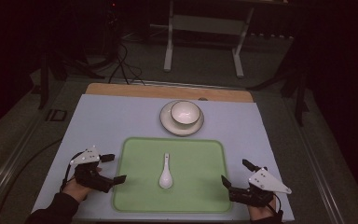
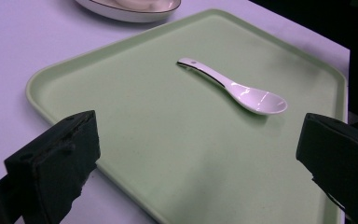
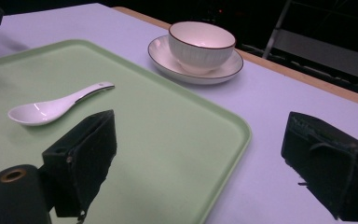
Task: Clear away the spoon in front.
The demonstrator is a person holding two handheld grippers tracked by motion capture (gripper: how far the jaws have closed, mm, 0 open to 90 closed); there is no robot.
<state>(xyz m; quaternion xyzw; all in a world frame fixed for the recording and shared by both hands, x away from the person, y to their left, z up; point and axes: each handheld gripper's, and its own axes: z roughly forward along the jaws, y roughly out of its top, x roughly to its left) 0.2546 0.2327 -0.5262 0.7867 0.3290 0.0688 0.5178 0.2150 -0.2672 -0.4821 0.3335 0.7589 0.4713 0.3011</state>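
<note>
A white ceramic spoon (image 1: 166, 172) lies in the middle of a light green tray (image 1: 135, 196), bowl end toward me; it shows too as the spoon (image 2: 235, 87) and the spoon (image 3: 56, 106). Behind the tray a white bowl (image 1: 185, 112) sits on a white saucer (image 1: 168, 122), also seen as the bowl (image 3: 201, 45). My left gripper (image 1: 113, 168) rests open at the tray's left edge, nothing between its jaws. My right gripper (image 1: 236, 174) rests open at the tray's right edge, likewise empty. In the gripper views the left gripper (image 2: 200, 163) and right gripper (image 3: 205, 163) gape wide.
A pale lilac mat (image 1: 98, 116) covers the table, with a wooden strip (image 1: 121, 89) along the far edge. A metal stand (image 1: 205, 28) and cables (image 1: 123, 65) sit on the dark floor beyond.
</note>
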